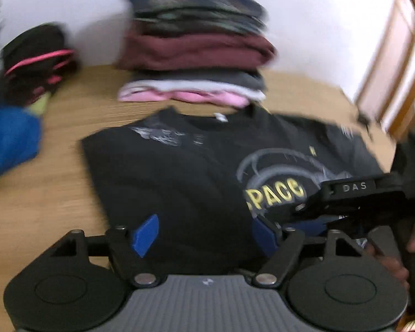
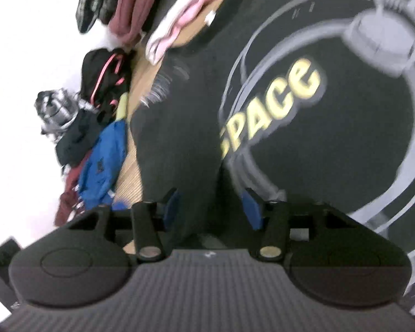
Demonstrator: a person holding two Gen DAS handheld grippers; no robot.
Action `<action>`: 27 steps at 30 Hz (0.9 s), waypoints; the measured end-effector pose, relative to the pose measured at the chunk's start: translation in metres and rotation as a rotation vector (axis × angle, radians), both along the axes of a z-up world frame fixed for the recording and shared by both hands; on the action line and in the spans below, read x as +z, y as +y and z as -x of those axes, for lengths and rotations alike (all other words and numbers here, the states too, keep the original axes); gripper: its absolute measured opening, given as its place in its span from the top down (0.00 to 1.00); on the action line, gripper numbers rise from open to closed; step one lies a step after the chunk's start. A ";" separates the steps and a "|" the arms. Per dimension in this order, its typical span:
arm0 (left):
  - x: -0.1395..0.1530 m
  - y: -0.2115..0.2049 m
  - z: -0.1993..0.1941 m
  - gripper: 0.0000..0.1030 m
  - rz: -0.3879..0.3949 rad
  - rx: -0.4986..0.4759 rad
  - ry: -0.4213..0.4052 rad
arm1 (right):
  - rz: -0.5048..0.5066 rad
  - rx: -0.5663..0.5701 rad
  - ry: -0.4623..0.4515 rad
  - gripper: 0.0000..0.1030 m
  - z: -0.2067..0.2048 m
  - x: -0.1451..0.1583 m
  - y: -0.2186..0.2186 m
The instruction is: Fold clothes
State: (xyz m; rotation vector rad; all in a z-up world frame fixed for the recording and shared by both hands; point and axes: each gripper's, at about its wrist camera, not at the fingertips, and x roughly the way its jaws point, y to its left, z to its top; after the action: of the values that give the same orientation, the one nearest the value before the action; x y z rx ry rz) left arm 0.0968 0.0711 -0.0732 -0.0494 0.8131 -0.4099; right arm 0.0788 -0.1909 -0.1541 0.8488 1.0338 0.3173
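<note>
Now: black shirt (image 1: 179,171) half-folded on table (image 1: 55,193); soft, limp, light. Left tongs (image 1: 204,235) wide open, empty; right tongs (image 2: 211,207) part-open, fabric between, grip unclear. Pinch hem corners.

One black printed shirt (image 1: 179,171) lies on the bench (image 1: 55,193). One stack of folded clothes (image 1: 196,44) stands far behind it. One heap of unfolded clothes (image 1: 22,88) sits left.

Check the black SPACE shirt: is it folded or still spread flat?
Partly folded. On the black shirt one side lies turned in over the print, hiding the start of the SPACE lettering; the other sleeve is still spread out.
</note>
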 end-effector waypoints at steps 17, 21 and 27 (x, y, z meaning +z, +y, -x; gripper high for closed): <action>-0.057 0.008 0.059 0.12 -0.143 0.221 0.143 | 0.128 0.115 -0.233 0.30 -0.131 -0.007 0.042; -0.064 -0.006 0.060 0.05 -0.186 0.239 0.112 | 0.253 0.132 -0.265 0.47 -0.145 -0.002 0.058; -0.067 -0.012 0.060 0.04 -0.204 0.265 0.109 | 0.309 0.104 -0.266 0.96 -0.158 0.003 0.052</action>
State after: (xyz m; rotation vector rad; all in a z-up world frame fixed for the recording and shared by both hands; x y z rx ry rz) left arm 0.0367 0.0591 -0.1406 0.0104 0.9385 -0.0739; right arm 0.2370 -0.1392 -0.1511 0.4616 0.8516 0.3376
